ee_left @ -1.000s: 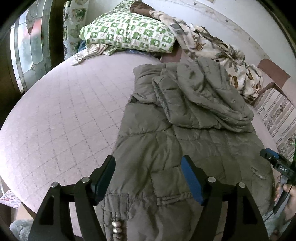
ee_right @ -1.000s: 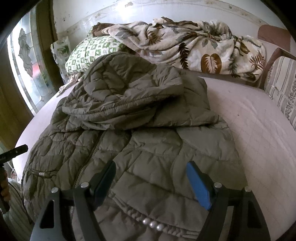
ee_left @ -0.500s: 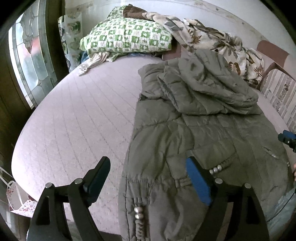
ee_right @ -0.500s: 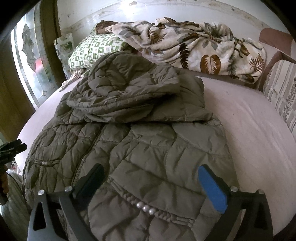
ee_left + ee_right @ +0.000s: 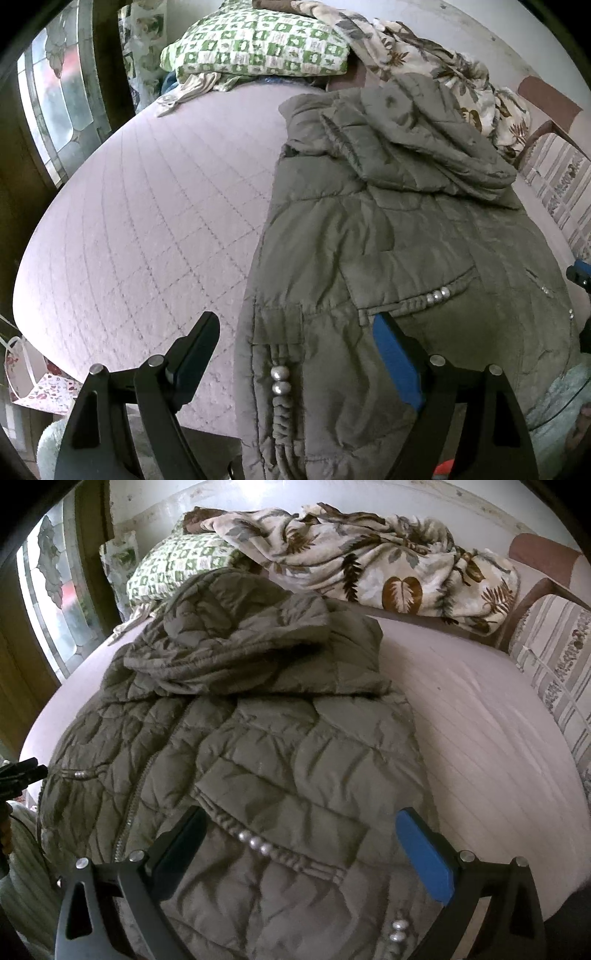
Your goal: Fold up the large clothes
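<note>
Softly puffed, quilted olive jacket [image 5: 388, 236] on bed [image 5: 147, 221].

Over the last 1 s the left gripper [image 5: 291, 339] has drawn back toward the quilted olive jacket's [image 5: 399, 236] hem and shifted left, while the right gripper [image 5: 301, 829] has spread its jaws wider.

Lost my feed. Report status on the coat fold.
Left tool open at hem's left corner, right tool open over hem. Olive jacket flat on bed, sleeves folded in. Nothing in the way.
</note>
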